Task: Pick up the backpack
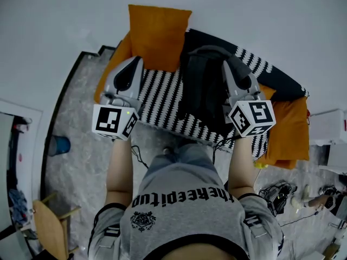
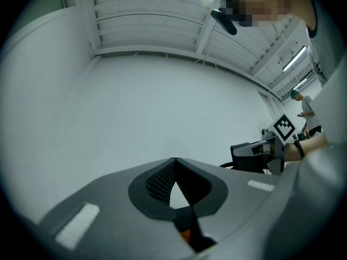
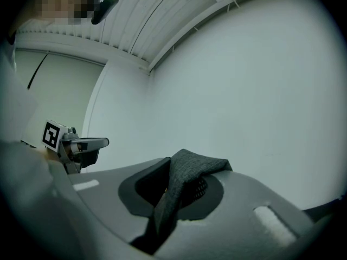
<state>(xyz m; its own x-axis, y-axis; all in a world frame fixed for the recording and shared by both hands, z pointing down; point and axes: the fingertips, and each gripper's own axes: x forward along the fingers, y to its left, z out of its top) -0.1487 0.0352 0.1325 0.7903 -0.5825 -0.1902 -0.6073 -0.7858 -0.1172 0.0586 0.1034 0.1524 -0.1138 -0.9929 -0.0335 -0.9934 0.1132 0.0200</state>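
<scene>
A dark grey backpack (image 1: 203,93) hangs upright in front of me, over the striped bed, between the two grippers. My right gripper (image 1: 230,65) is shut on its grey woven strap (image 3: 184,177), which comes up between the jaws and folds over the right one. In the right gripper view the gripper (image 3: 180,164) points at a bare white wall. My left gripper (image 1: 136,61) is held level to the left of the backpack, apart from it. In its own view the left gripper (image 2: 173,161) is shut, jaw tips meeting with nothing between them.
A bed with a black-and-white striped cover (image 1: 162,99) lies below, with an orange cushion (image 1: 157,34) at the back and orange bedding (image 1: 290,131) at the right. A blue bin (image 1: 59,144) and a wooden chair (image 1: 51,226) stand at the left. Cables (image 1: 276,191) lie on the floor at the right.
</scene>
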